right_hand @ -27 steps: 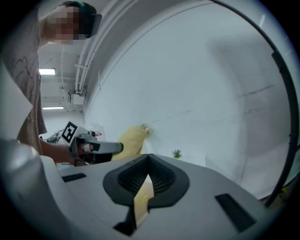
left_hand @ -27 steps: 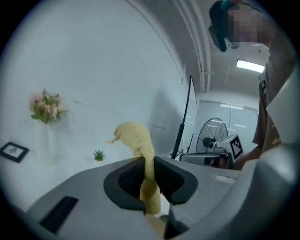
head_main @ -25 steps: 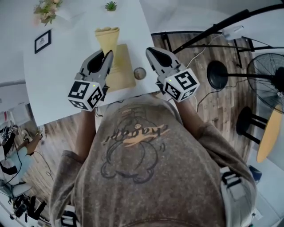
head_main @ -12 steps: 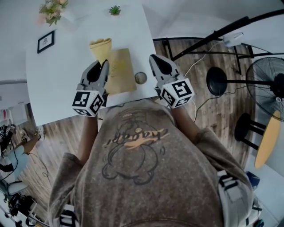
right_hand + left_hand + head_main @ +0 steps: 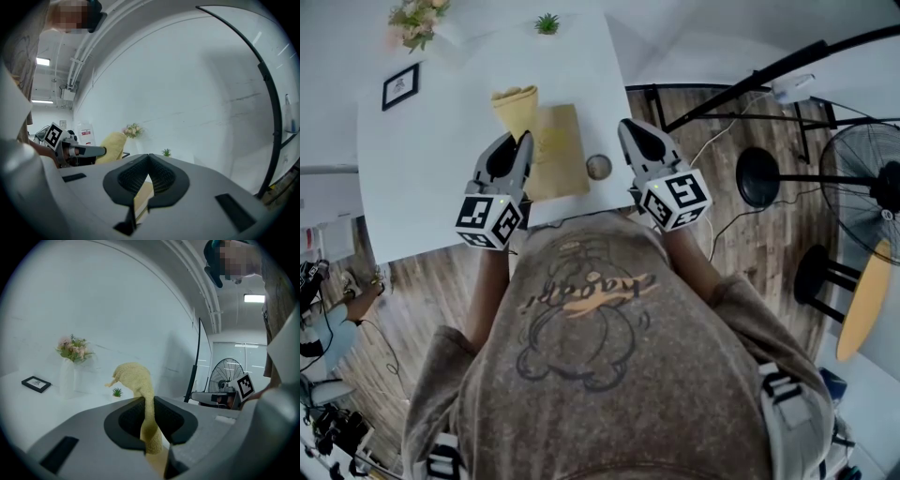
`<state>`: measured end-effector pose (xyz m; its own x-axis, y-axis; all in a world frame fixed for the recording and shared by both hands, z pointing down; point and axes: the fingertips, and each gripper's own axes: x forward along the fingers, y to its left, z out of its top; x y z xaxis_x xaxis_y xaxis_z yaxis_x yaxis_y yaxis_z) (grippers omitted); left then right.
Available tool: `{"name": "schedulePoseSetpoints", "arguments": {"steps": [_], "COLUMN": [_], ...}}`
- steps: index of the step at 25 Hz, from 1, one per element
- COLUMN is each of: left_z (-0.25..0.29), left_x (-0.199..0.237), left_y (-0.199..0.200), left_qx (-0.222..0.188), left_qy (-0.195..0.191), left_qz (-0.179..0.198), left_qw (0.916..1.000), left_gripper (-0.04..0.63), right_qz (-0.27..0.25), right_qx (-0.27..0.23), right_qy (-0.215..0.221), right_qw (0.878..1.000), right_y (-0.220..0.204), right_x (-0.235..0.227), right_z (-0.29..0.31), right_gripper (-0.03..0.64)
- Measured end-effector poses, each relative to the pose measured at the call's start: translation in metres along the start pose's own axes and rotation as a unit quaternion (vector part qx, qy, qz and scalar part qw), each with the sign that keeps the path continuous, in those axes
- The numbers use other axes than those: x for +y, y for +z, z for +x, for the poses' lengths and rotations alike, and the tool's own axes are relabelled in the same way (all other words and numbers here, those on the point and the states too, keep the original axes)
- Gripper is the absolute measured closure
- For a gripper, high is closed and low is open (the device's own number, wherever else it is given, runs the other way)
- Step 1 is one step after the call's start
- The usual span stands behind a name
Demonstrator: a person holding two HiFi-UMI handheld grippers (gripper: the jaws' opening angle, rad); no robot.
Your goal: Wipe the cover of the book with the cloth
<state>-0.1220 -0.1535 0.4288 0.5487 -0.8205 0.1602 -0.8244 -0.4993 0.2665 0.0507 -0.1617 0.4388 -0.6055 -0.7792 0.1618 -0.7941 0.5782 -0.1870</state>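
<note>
While the left gripper clamps the mustard-yellow terry cloth above the left edge of the flat tan book on the white table, the right gripper hovers beside the book, its jaws closed on nothing.

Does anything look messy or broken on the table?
Nothing looks spilled or broken. The only untidy thing is the yellow cloth: it is scrunched up, pinched between the fingers of the left gripper, and sticks out past the far left corner of the book on the white table.
</note>
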Motion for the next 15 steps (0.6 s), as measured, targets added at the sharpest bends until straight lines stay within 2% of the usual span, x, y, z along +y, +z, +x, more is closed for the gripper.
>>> {"name": "schedulePoseSetpoints", "arguments": {"steps": [15], "left_z": [0.0004], "left_x": [0.0030], "left_y": [-0.0065], "left_qx": [0.013], "left_qy": [0.011], "left_qz": [-0.002], "left_qw": [0.9999], "left_gripper": [0.546], "right_qz": [0.003], "right_qx": [0.025], "right_qy": [0.023], "right_qw": [0.999], "right_y": [-0.0070], "right_x": [0.0059], "right_z": [0.0071], "right_gripper": [0.617]}}
